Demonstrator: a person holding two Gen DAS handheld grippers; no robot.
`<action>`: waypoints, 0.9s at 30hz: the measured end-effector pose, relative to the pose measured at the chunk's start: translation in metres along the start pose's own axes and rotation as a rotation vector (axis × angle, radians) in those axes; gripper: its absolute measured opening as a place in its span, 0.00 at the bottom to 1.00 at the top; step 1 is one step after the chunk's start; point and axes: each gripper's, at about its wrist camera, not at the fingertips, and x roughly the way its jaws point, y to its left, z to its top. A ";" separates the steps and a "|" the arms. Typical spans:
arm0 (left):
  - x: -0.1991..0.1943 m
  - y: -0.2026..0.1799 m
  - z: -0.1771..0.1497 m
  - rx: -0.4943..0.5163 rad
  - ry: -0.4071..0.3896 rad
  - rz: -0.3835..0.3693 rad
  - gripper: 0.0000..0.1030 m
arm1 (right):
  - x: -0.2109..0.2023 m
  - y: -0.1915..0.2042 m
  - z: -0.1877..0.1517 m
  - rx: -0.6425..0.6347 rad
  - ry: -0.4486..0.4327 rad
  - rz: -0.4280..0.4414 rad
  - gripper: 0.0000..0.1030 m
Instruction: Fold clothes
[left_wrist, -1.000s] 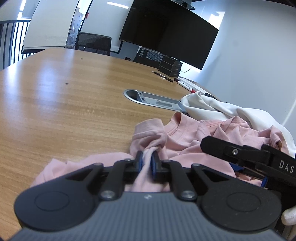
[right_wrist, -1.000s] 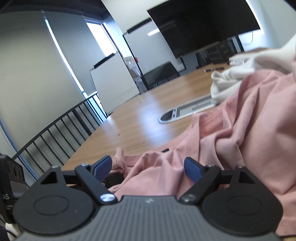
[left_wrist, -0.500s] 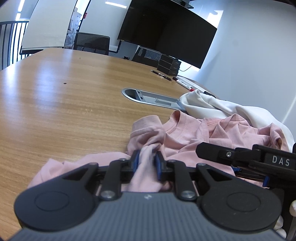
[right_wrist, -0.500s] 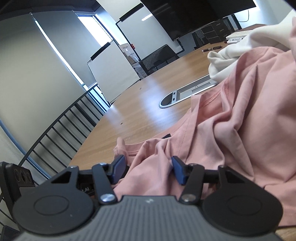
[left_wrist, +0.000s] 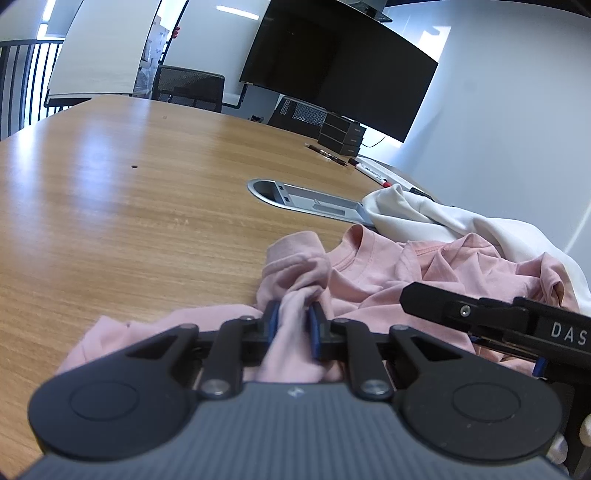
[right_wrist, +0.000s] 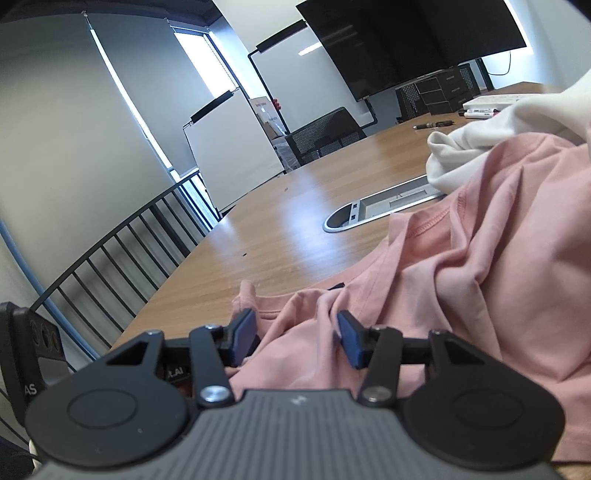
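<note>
Right now I am at the gathering step: my left gripper has its jaws clamped on a bunched fold of the pink shirt, which lies crumpled at the lower right of the frame on the bench, partly over a white garment. My right gripper has just been closing; its jaws stand apart around a pink ridge, not yet pressing. Next, I judge, it must pinch fully, then both lift to spread the shirt.
</note>
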 end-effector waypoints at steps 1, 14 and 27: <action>0.000 0.000 0.000 -0.001 0.000 0.000 0.15 | 0.000 -0.001 0.001 0.004 0.000 0.001 0.55; -0.002 0.003 0.000 -0.024 -0.005 -0.002 0.15 | -0.020 0.003 0.042 -0.211 -0.142 -0.135 0.56; -0.004 0.000 0.000 -0.008 -0.014 0.006 0.15 | 0.012 -0.053 0.053 -0.134 -0.075 -0.263 0.76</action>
